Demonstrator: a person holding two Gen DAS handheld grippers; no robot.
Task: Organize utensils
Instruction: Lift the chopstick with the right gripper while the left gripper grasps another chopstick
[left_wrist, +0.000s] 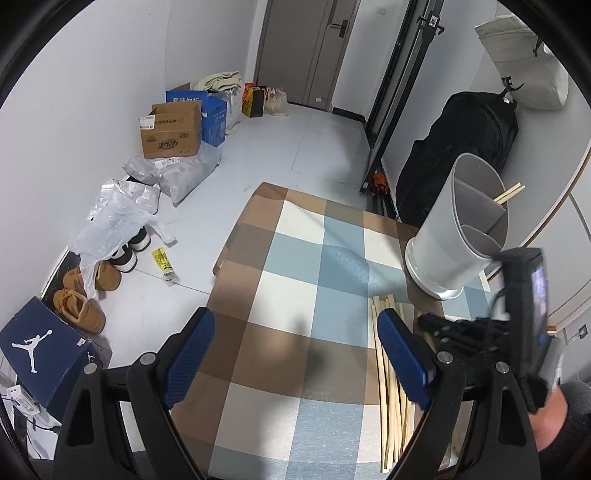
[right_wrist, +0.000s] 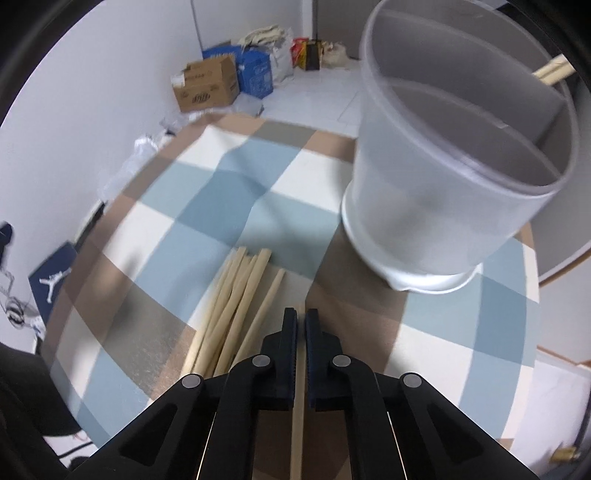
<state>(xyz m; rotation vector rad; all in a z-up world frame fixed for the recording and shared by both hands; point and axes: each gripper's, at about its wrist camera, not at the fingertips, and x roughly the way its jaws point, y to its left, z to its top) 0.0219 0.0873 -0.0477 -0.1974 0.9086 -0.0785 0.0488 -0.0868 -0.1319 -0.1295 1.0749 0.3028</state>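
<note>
Gripping one pale wooden chopstick (right_wrist: 298, 398) between closed pads, the right gripper (right_wrist: 301, 325) sits beside the loose chopstick pile (right_wrist: 236, 295) on the checked tablecloth (left_wrist: 295, 280), near the grey divided plastic holder (right_wrist: 454, 162). Left gripper (left_wrist: 295, 350) gapes, holding nothing.

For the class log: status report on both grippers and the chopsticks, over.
Left gripper open, empty. Right gripper shut on one chopstick. Loose chopsticks on table; two already in holder. Path to holder unobstructed.
</note>
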